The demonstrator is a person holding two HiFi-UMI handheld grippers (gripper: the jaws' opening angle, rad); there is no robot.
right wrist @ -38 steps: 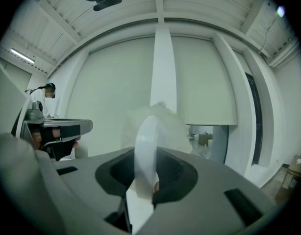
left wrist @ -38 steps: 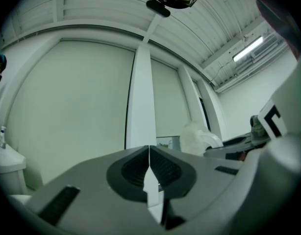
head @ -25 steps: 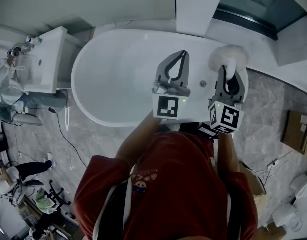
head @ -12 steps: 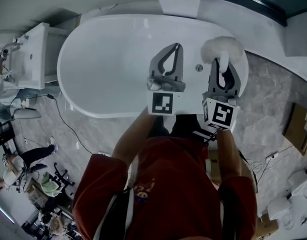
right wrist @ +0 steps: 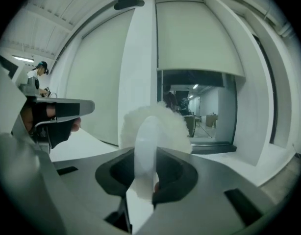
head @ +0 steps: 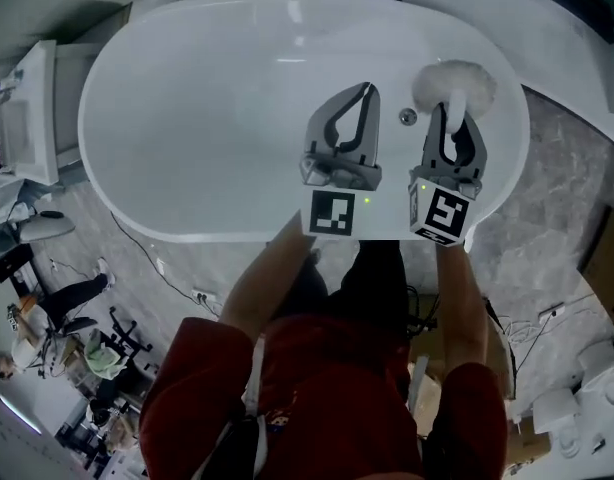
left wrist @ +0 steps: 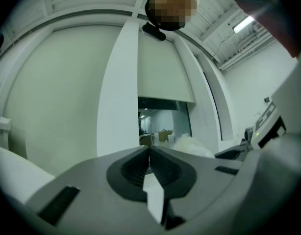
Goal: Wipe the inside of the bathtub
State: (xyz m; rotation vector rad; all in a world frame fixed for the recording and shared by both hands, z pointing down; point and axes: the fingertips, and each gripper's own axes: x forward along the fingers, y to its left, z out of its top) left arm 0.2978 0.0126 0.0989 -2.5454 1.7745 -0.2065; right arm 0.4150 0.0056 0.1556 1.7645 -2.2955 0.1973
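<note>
One white oval bathtub fills the upper half of the head view, its inside bare, with a small round drain towards its right end. Just right of the drain, over that end of the tub near the rim, sits the fluffy white head of a duster. Whether the fluff touches the tub wall cannot be told from above. In the right gripper view the duster stands up against the far wall and a doorway, so it is probably lifted off.

The right tool is clenched on the duster's pale handle, which runs up between its jaws. The left tool hangs over the middle of the tub, just left of the drain. Its jaws are pressed together with nothing between them.

Around the tub lie a grey stone floor and a white washbasin at the left. The person's red shirt fills the bottom of the view.

Wiping looks barely begun or between strokes. The next move calls for lowering the fluffy head onto the tub's inner wall and sweeping it along the curve, with the grip on the handle kept firm.
</note>
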